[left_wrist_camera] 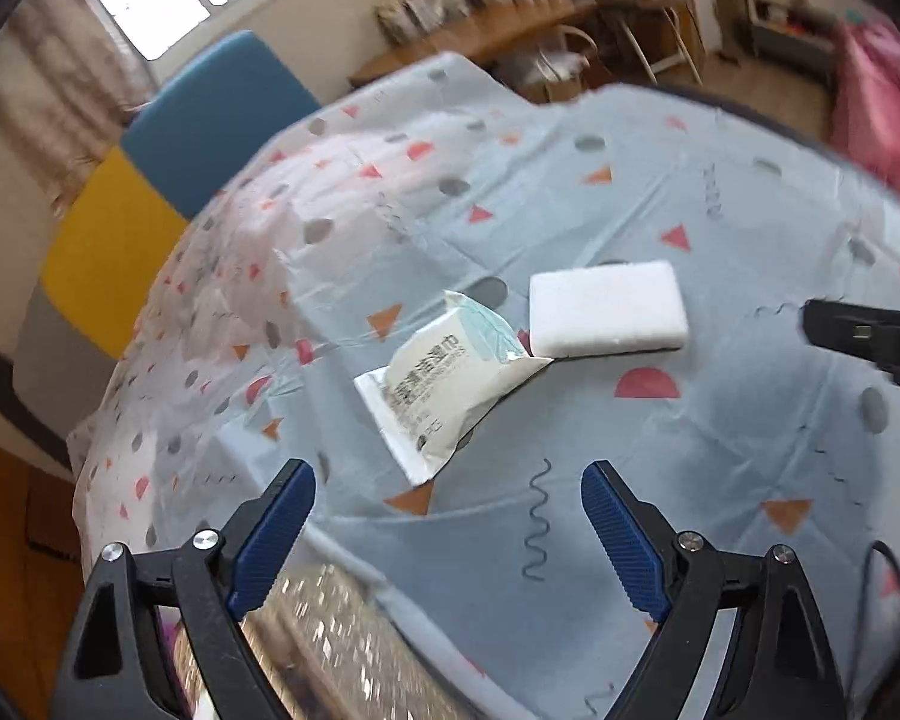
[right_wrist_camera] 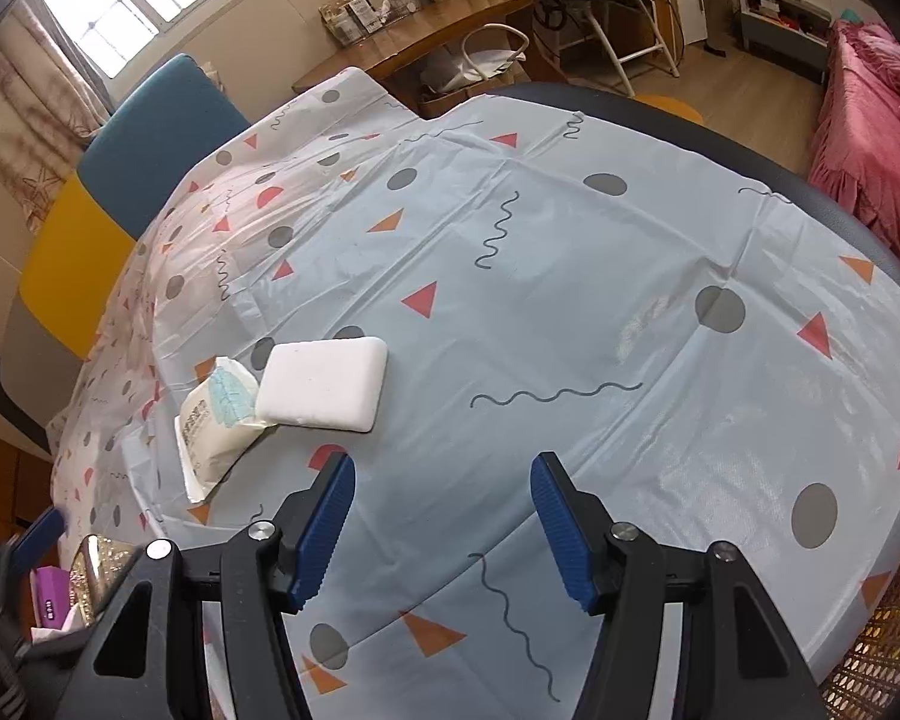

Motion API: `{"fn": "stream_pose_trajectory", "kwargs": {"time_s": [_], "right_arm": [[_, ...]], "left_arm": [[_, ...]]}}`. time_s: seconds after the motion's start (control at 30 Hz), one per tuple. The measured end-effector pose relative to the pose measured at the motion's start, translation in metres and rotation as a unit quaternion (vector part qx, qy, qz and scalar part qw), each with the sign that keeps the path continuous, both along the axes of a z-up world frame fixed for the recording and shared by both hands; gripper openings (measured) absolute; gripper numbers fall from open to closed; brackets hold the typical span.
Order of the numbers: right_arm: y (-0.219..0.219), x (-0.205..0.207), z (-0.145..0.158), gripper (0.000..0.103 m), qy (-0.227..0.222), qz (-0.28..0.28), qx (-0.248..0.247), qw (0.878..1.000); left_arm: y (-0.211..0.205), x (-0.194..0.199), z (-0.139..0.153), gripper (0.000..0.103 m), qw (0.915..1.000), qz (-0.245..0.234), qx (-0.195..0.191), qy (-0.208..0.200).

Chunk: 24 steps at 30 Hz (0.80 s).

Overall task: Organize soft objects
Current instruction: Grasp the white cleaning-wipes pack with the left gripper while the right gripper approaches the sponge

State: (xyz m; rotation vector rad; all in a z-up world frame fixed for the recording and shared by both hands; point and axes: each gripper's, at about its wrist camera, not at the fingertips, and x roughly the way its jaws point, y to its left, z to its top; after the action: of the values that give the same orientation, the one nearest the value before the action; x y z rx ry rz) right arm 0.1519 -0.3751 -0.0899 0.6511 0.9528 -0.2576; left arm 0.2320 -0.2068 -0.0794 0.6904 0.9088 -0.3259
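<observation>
While a pale blue cloth (right_wrist_camera: 510,312) printed with triangles, dots and squiggles covers the round desk (right_wrist_camera: 822,180), two soft items lie together on it: a white sponge block (right_wrist_camera: 324,384) and a wet-wipe packet (right_wrist_camera: 216,426).

In the right wrist view the pair sits at about ten o'clock from the right tool (right_wrist_camera: 441,516), near the cloth's left part. The sponge block overlaps one end of the wet-wipe packet and touches it. The right tool's blue-padded fingers stand moderately apart with nothing between them, above bare cloth.

In the left wrist view, which is blurred, the left tool (left_wrist_camera: 447,525) is spread wide and empty. The wet-wipe packet (left_wrist_camera: 444,378) lies at twelve o'clock just beyond its fingertips, tilted, and the sponge block (left_wrist_camera: 609,309) lies at one o'clock past it.

A black part of the right tool enters that view at three o'clock. A glittery object (right_wrist_camera: 99,570) and a purple box (right_wrist_camera: 51,597) show at eight o'clock in the right wrist view, beside the desk. Blue and yellow chairs (right_wrist_camera: 150,138) stand at ten o'clock behind the desk, and a pink bedspread (right_wrist_camera: 870,132) at two o'clock.
</observation>
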Motion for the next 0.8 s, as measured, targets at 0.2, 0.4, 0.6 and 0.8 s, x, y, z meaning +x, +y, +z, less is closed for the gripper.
{"fn": "stream_pose_trajectory", "kwargs": {"time_s": [0.2,0.4,0.6,0.8], "right_arm": [[-0.001,0.0,0.002,0.062,-0.01,0.007,0.023,1.0],[-0.003,0.001,0.0,0.062,-0.007,0.008,0.042,0.999],[-0.005,0.001,-0.002,0.062,-0.006,0.005,0.047,0.999],[-0.005,0.0,-0.001,0.062,-0.009,0.003,0.041,0.999]], "left_arm": [[-0.015,0.052,-0.04,0.093,0.9981,-0.02,0.05,0.03],[-0.028,0.085,-0.058,0.094,0.9958,-0.04,0.052,0.063],[-0.03,0.096,-0.067,0.087,0.9951,-0.048,0.017,0.085],[-0.028,0.09,-0.062,0.065,0.9929,-0.031,-0.017,0.113]]}}
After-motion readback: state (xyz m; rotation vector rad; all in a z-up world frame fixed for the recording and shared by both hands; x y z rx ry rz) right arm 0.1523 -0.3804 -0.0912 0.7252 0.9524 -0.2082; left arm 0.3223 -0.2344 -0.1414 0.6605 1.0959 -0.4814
